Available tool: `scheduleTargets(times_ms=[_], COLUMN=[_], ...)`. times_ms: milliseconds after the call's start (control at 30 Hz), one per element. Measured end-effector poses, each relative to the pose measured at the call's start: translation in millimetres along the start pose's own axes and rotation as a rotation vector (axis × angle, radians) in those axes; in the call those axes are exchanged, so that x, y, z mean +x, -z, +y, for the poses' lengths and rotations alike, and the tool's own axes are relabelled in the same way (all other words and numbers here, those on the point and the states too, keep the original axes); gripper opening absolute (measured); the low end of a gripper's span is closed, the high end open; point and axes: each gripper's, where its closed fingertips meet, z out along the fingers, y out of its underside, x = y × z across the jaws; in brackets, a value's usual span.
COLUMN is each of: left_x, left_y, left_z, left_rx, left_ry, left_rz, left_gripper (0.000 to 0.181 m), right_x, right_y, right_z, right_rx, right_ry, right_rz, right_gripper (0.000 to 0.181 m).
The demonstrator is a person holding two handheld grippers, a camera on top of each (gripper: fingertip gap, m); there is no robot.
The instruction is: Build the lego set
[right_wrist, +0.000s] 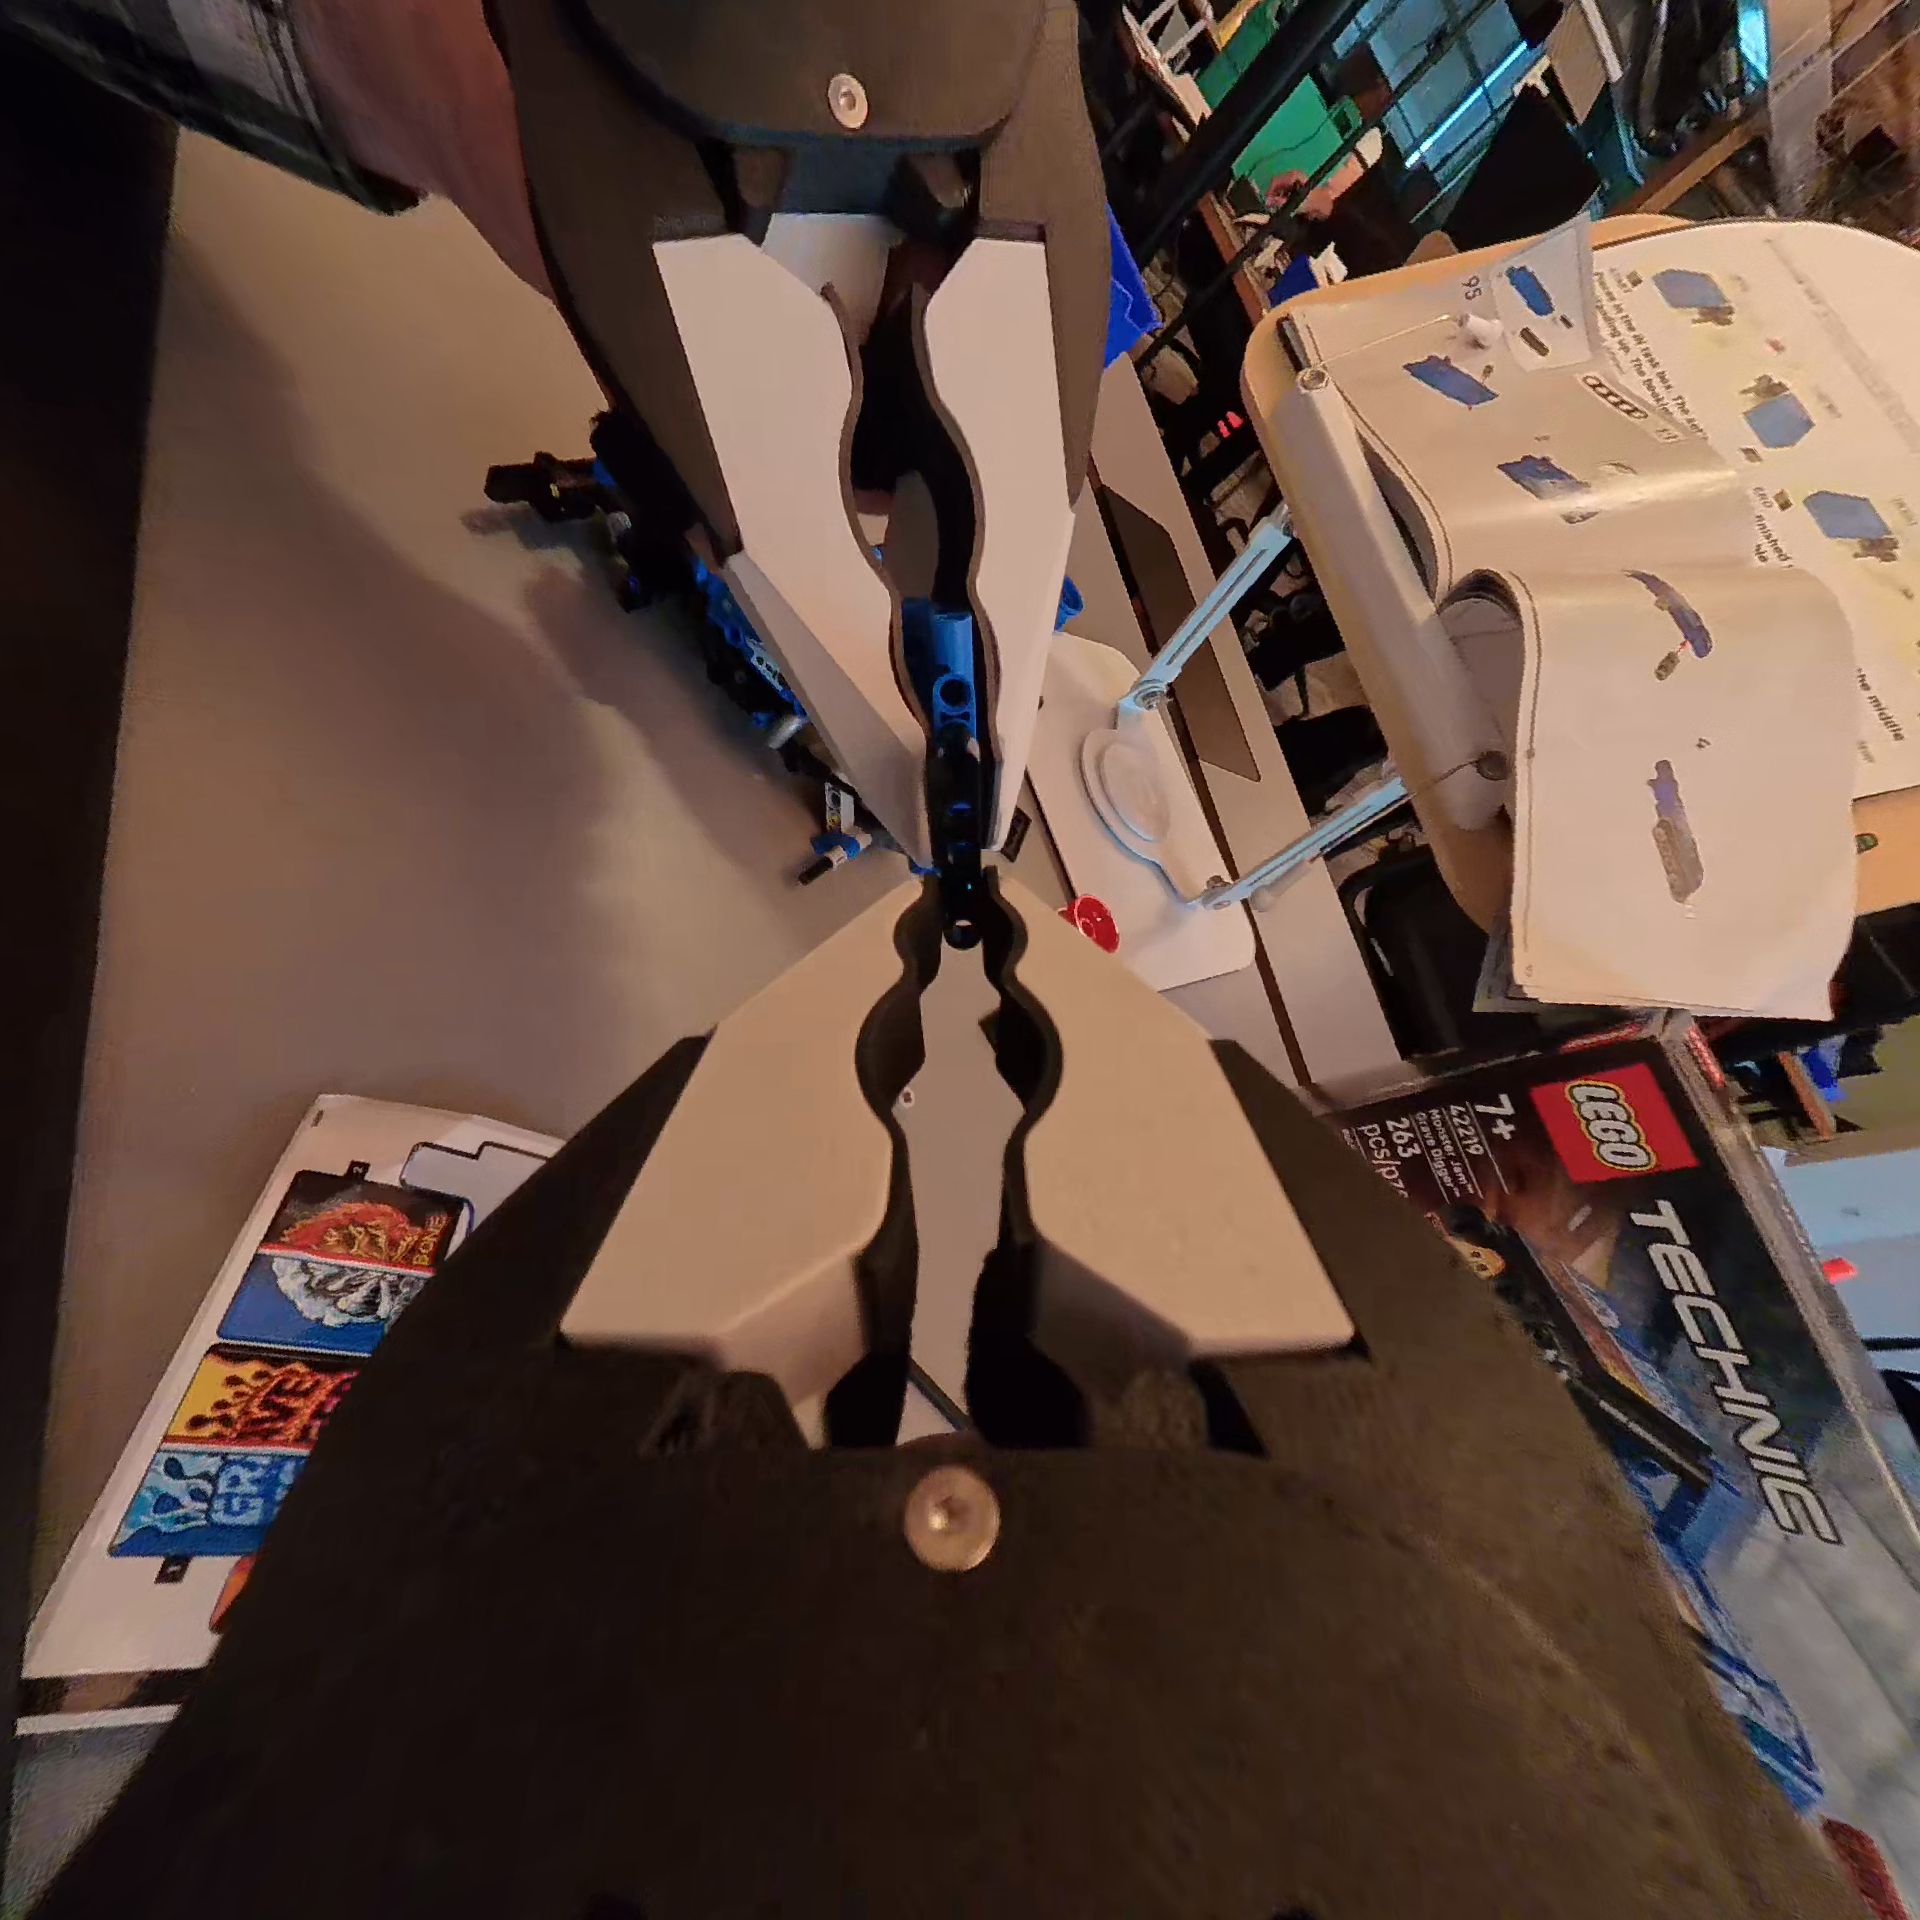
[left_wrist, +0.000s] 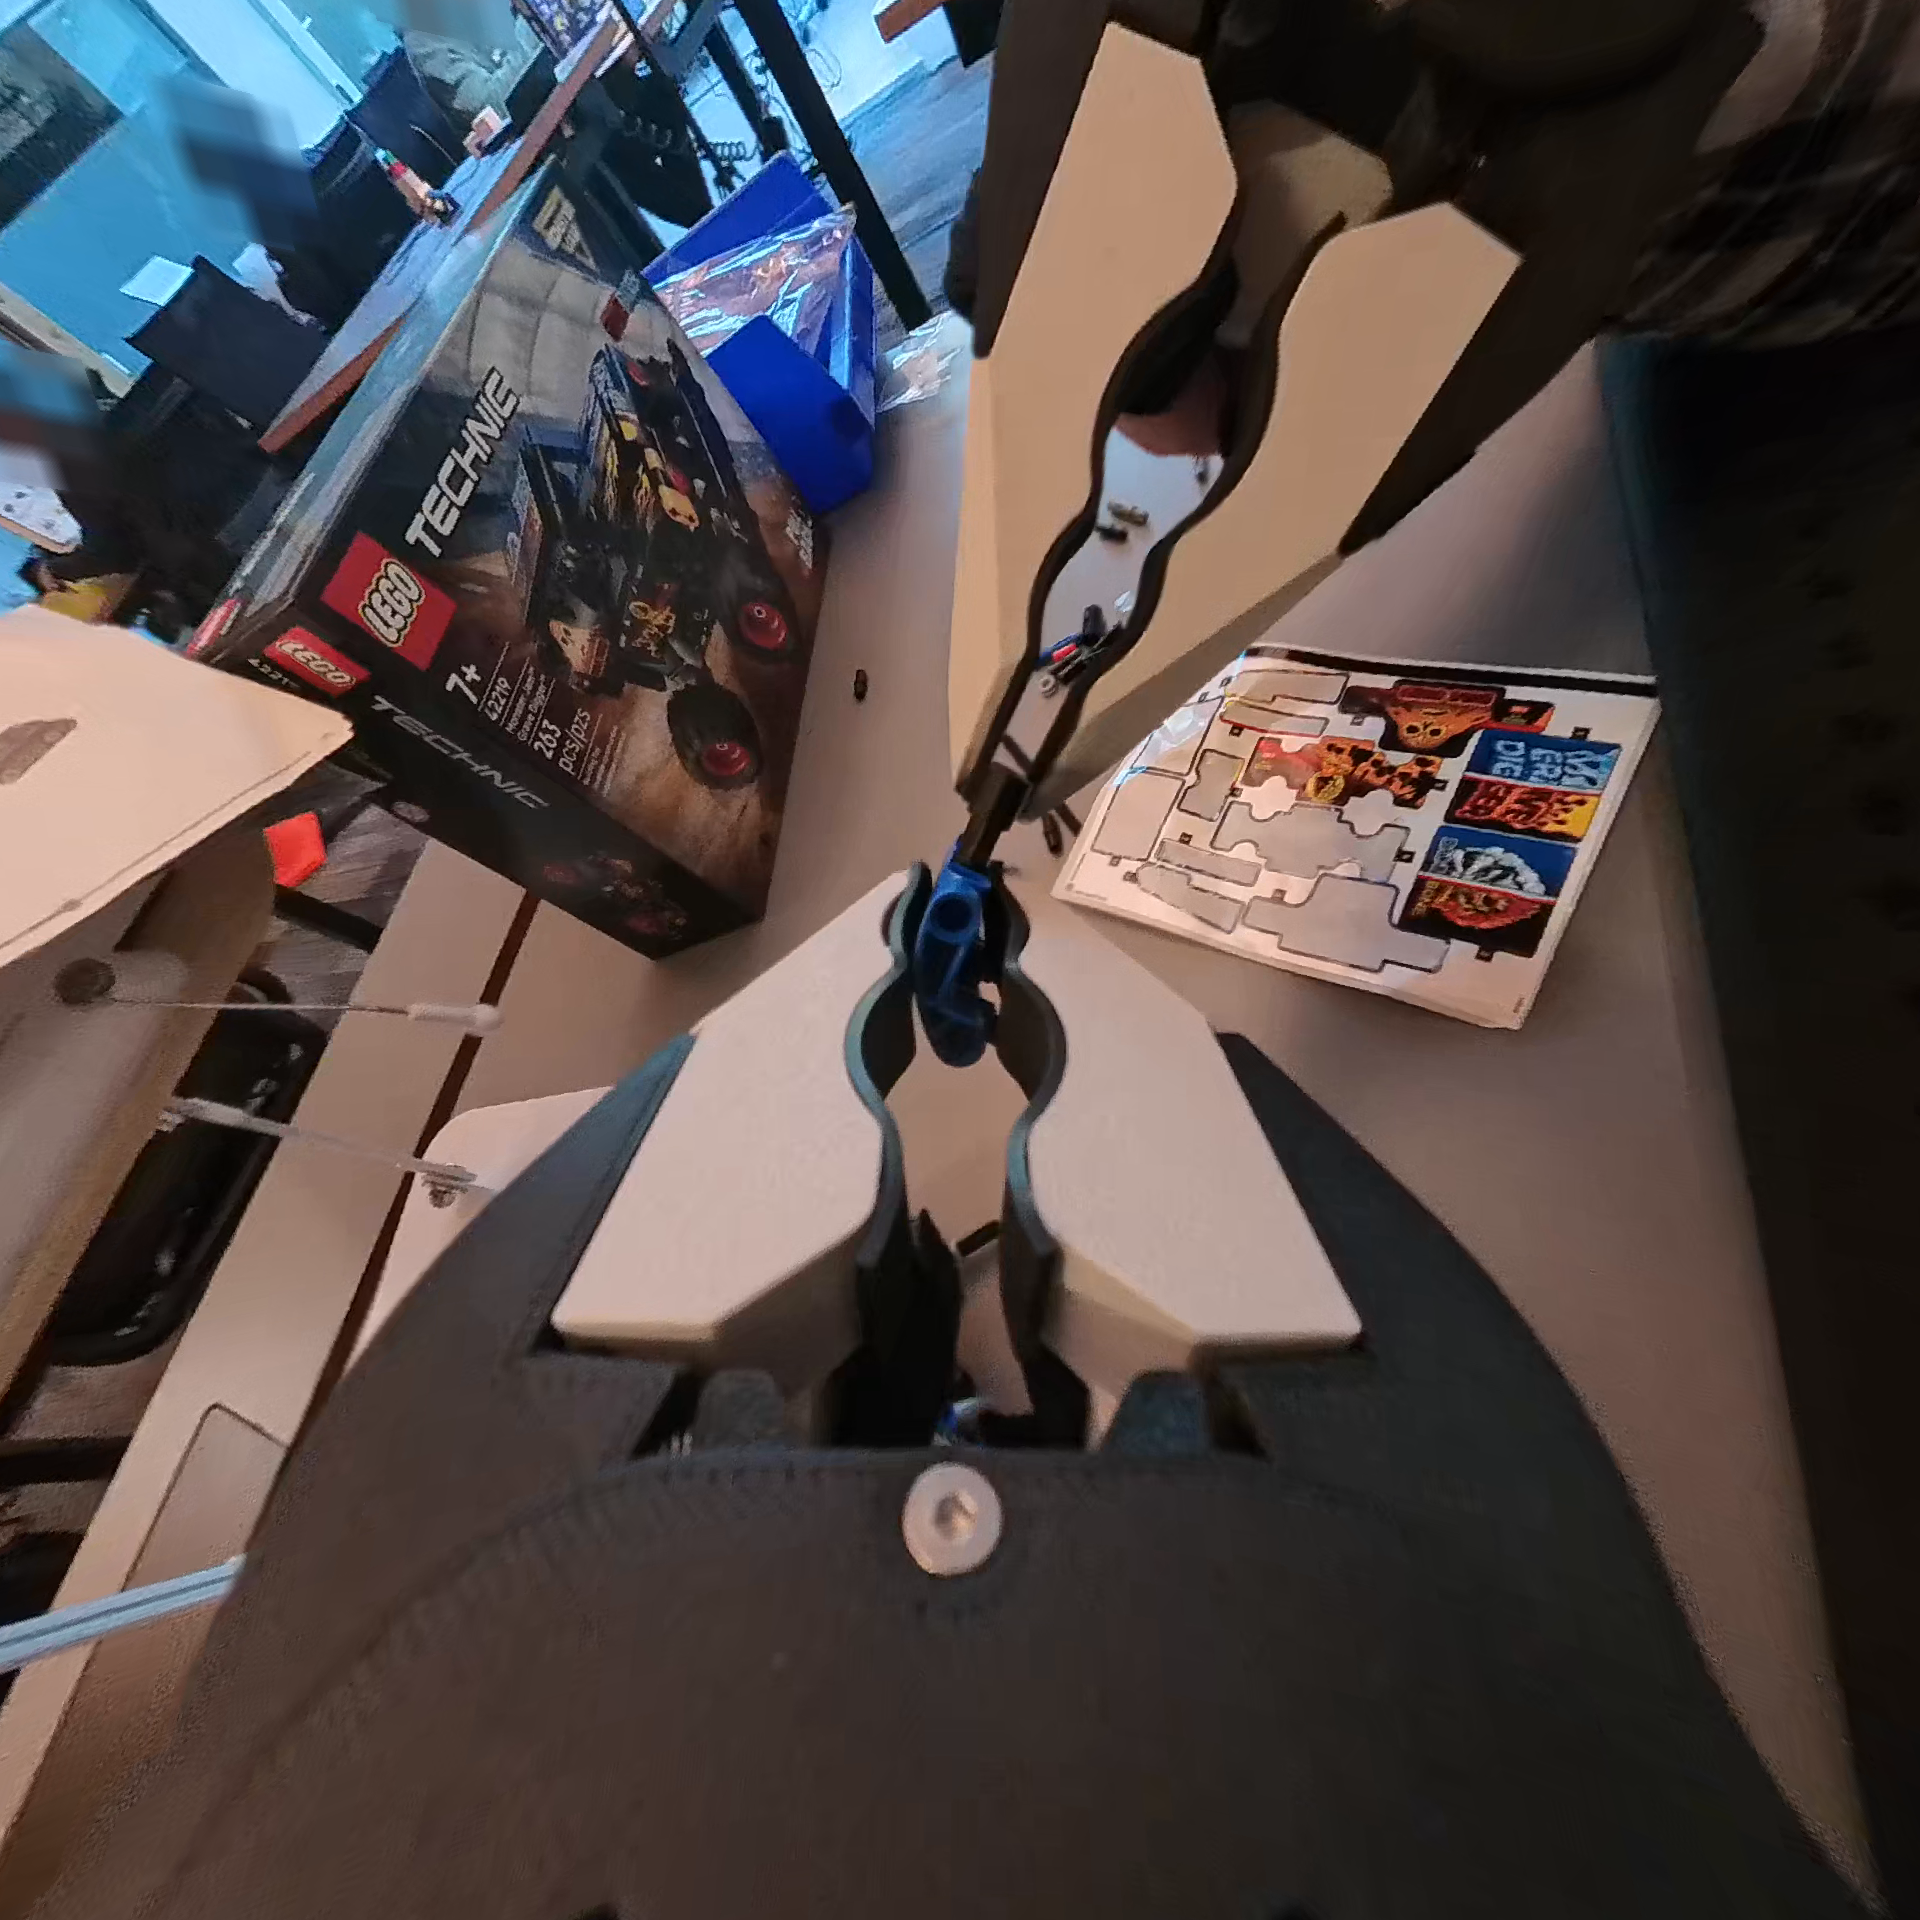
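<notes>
My left gripper [left_wrist: 951,909] is shut on a blue lego piece [left_wrist: 951,956] and holds it above the table. My right gripper [left_wrist: 994,792] comes in from above, tip to tip with it, shut on a black lego piece [left_wrist: 982,821] that meets the blue piece's end. In the right wrist view my right gripper [right_wrist: 961,920] grips the black piece [right_wrist: 958,821], which runs on into the blue piece [right_wrist: 951,665] between the left gripper's fingers [right_wrist: 997,582]. A partly built blue and black model [right_wrist: 717,644] lies on the table behind the left gripper.
The lego box [left_wrist: 540,644] [right_wrist: 1621,1247] and a blue bin [left_wrist: 800,364] stand on the table. A sticker sheet [left_wrist: 1351,831] [right_wrist: 301,1351] lies flat. An open instruction booklet [right_wrist: 1662,623] rests on a stand. Small loose parts [left_wrist: 860,683] lie about, and a red part [right_wrist: 1091,923]. My left and right fingertips are right by each other.
</notes>
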Motion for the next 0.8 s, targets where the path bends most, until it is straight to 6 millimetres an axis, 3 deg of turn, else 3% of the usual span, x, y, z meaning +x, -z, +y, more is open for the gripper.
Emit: scheduleTargets(times_ms=[467, 800], left_x=[-3.0, -5.2], left_y=[-10.0, -14.7], left_z=[12.4, 17.2], left_rx=[-0.213, -0.277], left_ry=[-0.278, -0.278], left_rz=[-0.206, -0.268], left_gripper=[0.007, 0.007], right_x=[-2.9, -1.5], right_y=[-12.5, -19.3], right_z=[19.5, 27.7], right_rx=[-0.209, -0.286], right_ry=[0.135, 0.145], right_rz=[0.084, 0.134], right_gripper=[0.005, 0.004])
